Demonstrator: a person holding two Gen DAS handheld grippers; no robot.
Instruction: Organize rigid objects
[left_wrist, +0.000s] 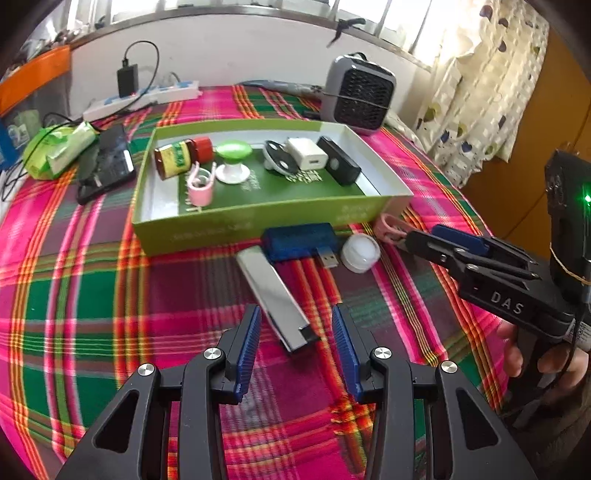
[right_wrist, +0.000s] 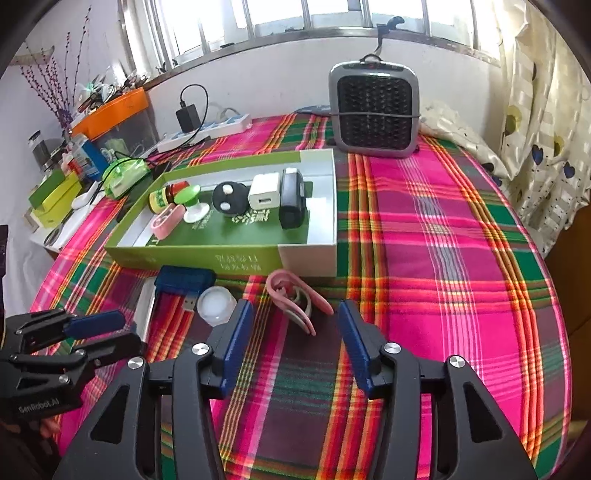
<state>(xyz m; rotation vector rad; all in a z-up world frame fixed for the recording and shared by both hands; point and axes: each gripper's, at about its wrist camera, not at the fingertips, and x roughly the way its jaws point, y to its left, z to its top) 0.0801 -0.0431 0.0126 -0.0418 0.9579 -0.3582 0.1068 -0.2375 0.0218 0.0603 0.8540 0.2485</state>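
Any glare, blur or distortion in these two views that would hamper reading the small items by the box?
Left wrist view: strong fisheye bending, mild softness, glare on the silver bar; the blue USB device and white cap stay readable. Right wrist view: the window is blown out, yet the pink clip and green box are sharp.

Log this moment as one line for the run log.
left gripper: open, over silver bar | right gripper: open, at pink clip | box: six items

"DAS" on right gripper (left_wrist: 421, 236); "GenRobot.AI" on left gripper (right_wrist: 110, 334)
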